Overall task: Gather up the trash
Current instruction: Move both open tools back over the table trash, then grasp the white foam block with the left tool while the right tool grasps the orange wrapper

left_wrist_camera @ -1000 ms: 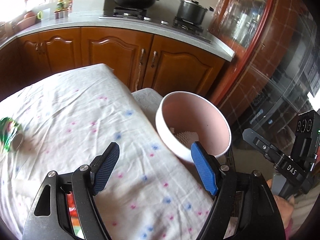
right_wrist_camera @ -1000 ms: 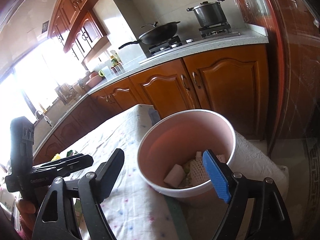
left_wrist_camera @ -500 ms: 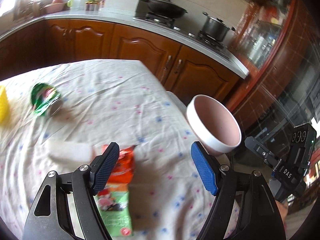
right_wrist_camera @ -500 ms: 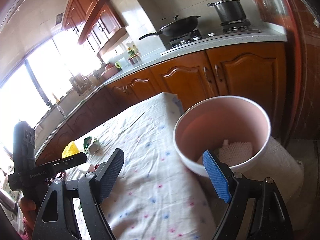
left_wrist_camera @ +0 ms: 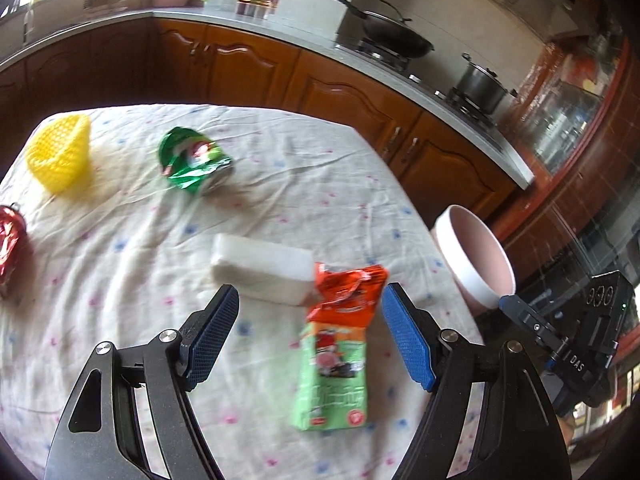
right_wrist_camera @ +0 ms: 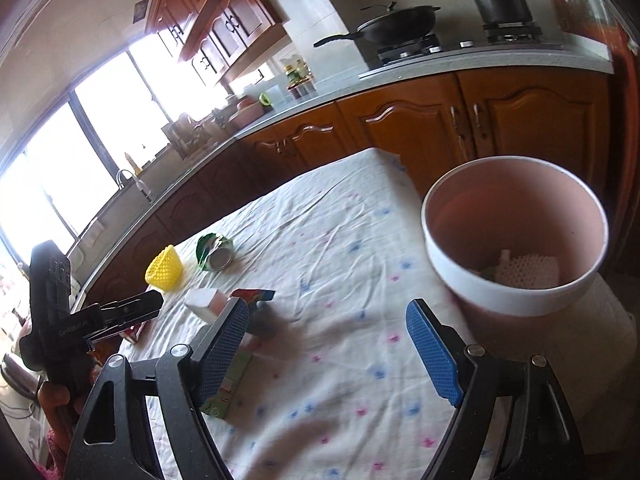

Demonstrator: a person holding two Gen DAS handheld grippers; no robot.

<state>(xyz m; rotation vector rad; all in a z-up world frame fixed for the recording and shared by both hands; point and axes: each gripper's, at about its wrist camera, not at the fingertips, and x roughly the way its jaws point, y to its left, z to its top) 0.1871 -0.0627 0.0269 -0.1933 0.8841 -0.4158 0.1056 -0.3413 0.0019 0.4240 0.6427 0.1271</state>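
The left gripper [left_wrist_camera: 310, 334] hangs with its jaws spread wide and nothing between them, above a floral tablecloth [left_wrist_camera: 120, 264]. Lower centre of its view lies a torn snack packet [left_wrist_camera: 340, 354], orange at the ripped top and pale green below, flat on the cloth. A white foam block [left_wrist_camera: 262, 274] touches its upper left. Further up the frame sits a crumpled green wrapper [left_wrist_camera: 192, 164], a yellow mesh sleeve [left_wrist_camera: 60, 152] at upper left, and a shiny red wrapper [left_wrist_camera: 10, 248] at the left edge. The right gripper [right_wrist_camera: 326, 350] is likewise released and empty. At its view's right stands the pink waste bin [right_wrist_camera: 516, 300], white-rimmed, with white netting inside.
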